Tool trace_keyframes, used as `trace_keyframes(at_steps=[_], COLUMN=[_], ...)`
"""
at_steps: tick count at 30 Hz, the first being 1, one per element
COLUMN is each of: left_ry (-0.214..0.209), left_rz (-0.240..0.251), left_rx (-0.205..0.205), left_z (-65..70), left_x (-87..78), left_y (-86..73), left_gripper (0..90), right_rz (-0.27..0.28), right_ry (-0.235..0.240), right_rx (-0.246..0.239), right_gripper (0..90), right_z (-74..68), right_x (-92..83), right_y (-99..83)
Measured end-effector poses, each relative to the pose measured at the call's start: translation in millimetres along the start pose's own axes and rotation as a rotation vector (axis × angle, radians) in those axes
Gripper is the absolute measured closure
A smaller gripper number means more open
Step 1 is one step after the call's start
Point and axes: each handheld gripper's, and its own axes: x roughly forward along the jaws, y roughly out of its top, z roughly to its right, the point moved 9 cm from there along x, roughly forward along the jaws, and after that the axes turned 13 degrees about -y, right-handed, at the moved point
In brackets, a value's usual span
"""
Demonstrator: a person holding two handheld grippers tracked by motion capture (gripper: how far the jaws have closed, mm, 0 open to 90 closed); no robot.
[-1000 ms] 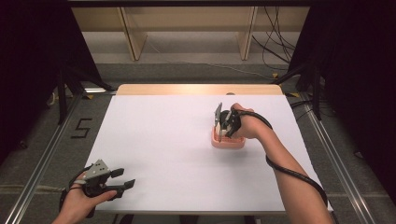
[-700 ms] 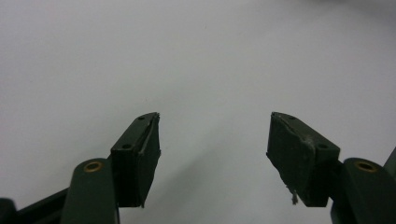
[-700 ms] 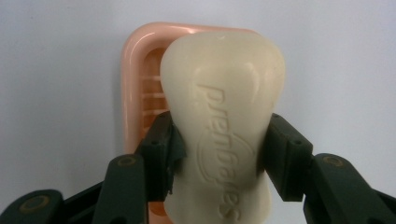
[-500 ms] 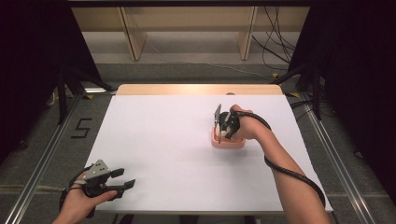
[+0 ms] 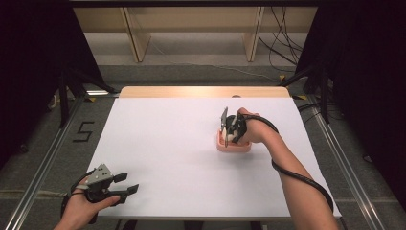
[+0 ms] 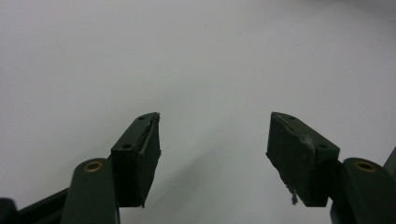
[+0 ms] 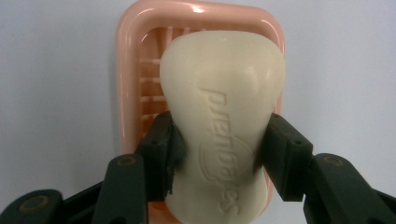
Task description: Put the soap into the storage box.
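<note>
The right gripper (image 7: 219, 154) pinches a cream bar of soap (image 7: 223, 116) across its narrow waist, one black pad pressed on each flank, and holds it over the pink soap dish (image 7: 128, 84) that sits on the white table (image 5: 158, 143), right of centre in the high view. From that view the soap (image 5: 230, 137) seems to rest in or just above the soap dish (image 5: 233, 145); I cannot tell whether it touches the ribbed floor. The bar looks stiff and fairly dense for its size, so it should neither bend nor crush under the pads, but its smooth, rounded, waxy skin is likely slippery (more so if damp), and its curved sides could let it squirt out of a hard squeeze. The pinched-in waist, where the pads sit now, is probably the safest hold, since the wider ends stop it sliding through lengthwise. The embossed lettering on its face could scuff if rubbed. The dish appears light and may shift if the bar drags on its rim. The left gripper (image 5: 123, 184) rests near the table's front left corner, well apart, its jaws spread with nothing between them.
</note>
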Motion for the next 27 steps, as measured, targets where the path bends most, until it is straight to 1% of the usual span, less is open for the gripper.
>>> trace_keyframes(at_steps=[2,3,4,5,6,8,9,10,11,12,13,14,15,16,17,18,19,20,21,22,23,24,25,27], left_ry=[-0.004,-0.001,0.001,0.001,0.001,0.005,0.002,-0.002,-0.004,-0.003,-0.004,-0.006,0.002,-0.003,0.003,-0.005,-0.004,-0.003,-0.003,-0.003,-0.004,0.006,-0.003,-0.003], left_rz=[-0.003,0.001,0.004,0.004,-0.007,0.002,-0.007,-0.012,-0.012,-0.016,-0.015,-0.008,-0.011,-0.018,-0.009,-0.015,-0.009,-0.01,-0.014,-0.014,-0.007,-0.013,-0.004,-0.008], left_rx=[-0.005,-0.003,-0.007,-0.007,-0.001,-0.003,-0.006,-0.002,0.0,0.005,0.004,-0.002,-0.003,-0.002,-0.002,0.0,-0.002,-0.003,0.0,0.0,-0.006,-0.004,-0.003,-0.004], left_z=[0.6,0.0,-0.1,-0.1,-0.7,-1.0,-0.5,-0.8,-0.7,-1.1,-1.0,-0.5,-1.1,-1.1,-1.3,-0.9,-1.0,-0.9,-0.9,-0.8,-0.1,-0.6,-0.6,-0.7], left_x=[-0.4,-0.2,-0.1,-0.1,-1.2,-0.5,-0.5,-0.5,0.0,0.0,0.0,0.6,0.5,0.1,0.5,-0.2,-0.2,-0.2,-0.4,-0.6,-0.3,-1.4,-0.9,-1.2], left_y=[-0.1,0.0,0.2,0.2,-0.3,0.0,-0.8,-1.2,-1.3,-1.6,-1.5,-1.3,-1.8,-2.3,-1.6,-1.6,-1.0,-1.0,-1.4,-1.4,-0.9,-1.0,-0.3,-0.4], left_gripper=[34.2,34.2,34.2,34.1,34.2,34.1,34.1,34.1,34.1,34.1,34.1,34.1,34.1,34.1,34.1,34.1,34.1,34.1,34.1,34.1,34.1,34.1,34.1,34.1], right_rz=[-0.002,0.0,-0.014,-0.009,-0.02,-0.012,-0.009,-0.015,-0.004,-0.017,-0.012,-0.017,-0.02,-0.019,-0.03,-0.024,-0.02,-0.026,-0.026,-0.027,-0.022,-0.007,-0.017,-0.001], right_ry=[-0.001,-0.008,0.001,0.003,-0.003,-0.008,-0.005,-0.005,-0.004,-0.007,-0.008,-0.006,-0.004,0.002,0.011,0.012,0.008,0.006,0.007,0.006,-0.004,0.003,0.009,-0.002], right_rx=[0.0,-0.011,0.028,0.019,0.032,0.025,0.017,0.027,0.01,0.032,0.02,0.032,0.035,0.033,0.043,0.026,0.018,0.041,0.048,0.047,0.034,0.023,0.067,0.081], right_gripper=[50.4,50.4,50.5,50.5,50.5,50.5,50.5,50.5,50.5,50.5,50.5,50.5,50.4,50.4,50.3,50.1,50.0,50.0,49.6,49.3,48.7,47.7,46.5,44.2], right_z=[-0.5,0.6,-1.6,-1.0,-1.1,-0.2,0.3,-0.2,0.8,0.2,1.7,1.0,0.7,0.4,-0.6,0.1,0.9,0.9,1.2,1.7,3.1,3.8,2.2,4.2], right_x=[0.2,0.5,0.3,0.8,0.8,2.1,2.5,2.5,3.4,3.1,3.9,3.8,4.2,5.0,5.0,6.3,6.8,6.3,5.5,4.6,4.3,4.0,1.9,-0.2], right_y=[-0.4,-0.8,-2.8,-2.6,-3.8,-3.5,-3.1,-3.1,-2.2,-2.9,-2.5,-2.7,-2.4,-1.7,-1.6,-0.5,0.3,0.4,1.0,1.1,1.7,2.7,2.1,2.8])
